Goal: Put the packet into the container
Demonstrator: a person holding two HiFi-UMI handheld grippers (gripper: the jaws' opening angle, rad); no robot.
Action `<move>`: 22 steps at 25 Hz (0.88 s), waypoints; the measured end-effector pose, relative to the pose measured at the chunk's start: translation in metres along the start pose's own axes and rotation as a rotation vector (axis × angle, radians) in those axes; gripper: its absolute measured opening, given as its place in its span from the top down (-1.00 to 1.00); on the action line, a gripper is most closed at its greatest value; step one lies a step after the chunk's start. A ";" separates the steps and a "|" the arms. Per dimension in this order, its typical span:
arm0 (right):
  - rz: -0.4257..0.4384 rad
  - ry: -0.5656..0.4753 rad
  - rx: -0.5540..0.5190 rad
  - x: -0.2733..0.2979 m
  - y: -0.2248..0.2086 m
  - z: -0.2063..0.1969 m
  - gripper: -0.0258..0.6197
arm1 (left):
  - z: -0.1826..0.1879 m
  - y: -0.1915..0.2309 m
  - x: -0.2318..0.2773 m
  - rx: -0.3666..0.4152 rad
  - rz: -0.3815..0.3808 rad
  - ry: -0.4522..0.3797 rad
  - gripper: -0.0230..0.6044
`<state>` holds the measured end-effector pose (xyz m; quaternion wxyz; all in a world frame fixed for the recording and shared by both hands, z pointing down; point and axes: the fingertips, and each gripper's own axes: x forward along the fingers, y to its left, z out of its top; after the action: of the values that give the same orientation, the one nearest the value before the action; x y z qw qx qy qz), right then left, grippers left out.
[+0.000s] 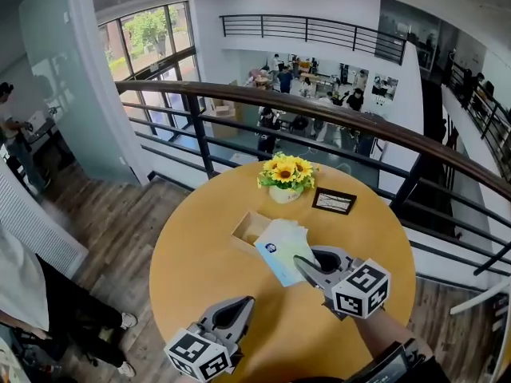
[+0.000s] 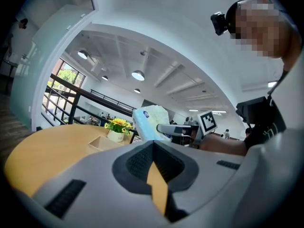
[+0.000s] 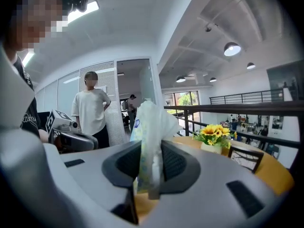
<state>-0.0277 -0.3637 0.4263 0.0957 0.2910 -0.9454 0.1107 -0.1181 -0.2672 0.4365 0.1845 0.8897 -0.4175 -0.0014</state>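
Nearest, at seven o'clock on the table [image 1: 192, 246], the left gripper [image 1: 246, 303] hangs with its jaws together, empty. At five o'clock the right gripper [image 1: 302, 265] pinches the packet [image 1: 281, 250] (tissues, seemingly) mid-carry. Next, I'd guess, it needs nudging towards eleven o'clock over the wooden container [image 1: 247, 228], then release.

Round wooden surface [image 1: 200, 270] under left tongs [image 1: 246, 303] and right tongs [image 1: 300, 263]. Sunflower pot [image 1: 286, 178] beyond right tongs, near far edge. Small dark-framed card [image 1: 334, 201] just right of pot, lying flat or propped, unclear. Curved dark railing [image 1: 200, 138] behind surface. Person in white shirt [image 3: 90, 110] standing left of right tongs, well apart. Plank floor [image 1: 112, 222] left of left tongs.
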 end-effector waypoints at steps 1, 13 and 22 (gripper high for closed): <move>0.004 0.006 -0.021 0.009 -0.005 0.003 0.65 | 0.000 0.002 0.002 -0.002 0.001 -0.004 0.91; 0.008 0.122 -0.232 0.097 -0.046 0.007 0.65 | 0.000 0.029 0.015 0.002 0.036 -0.001 0.91; 0.019 0.234 -0.241 0.133 -0.062 -0.037 0.65 | -0.017 0.052 0.024 -0.013 0.061 0.031 0.91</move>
<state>-0.0957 -0.4744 0.5035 0.2384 0.2537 -0.9369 0.0304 -0.1379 -0.3097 0.4735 0.1969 0.8751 -0.4417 0.0151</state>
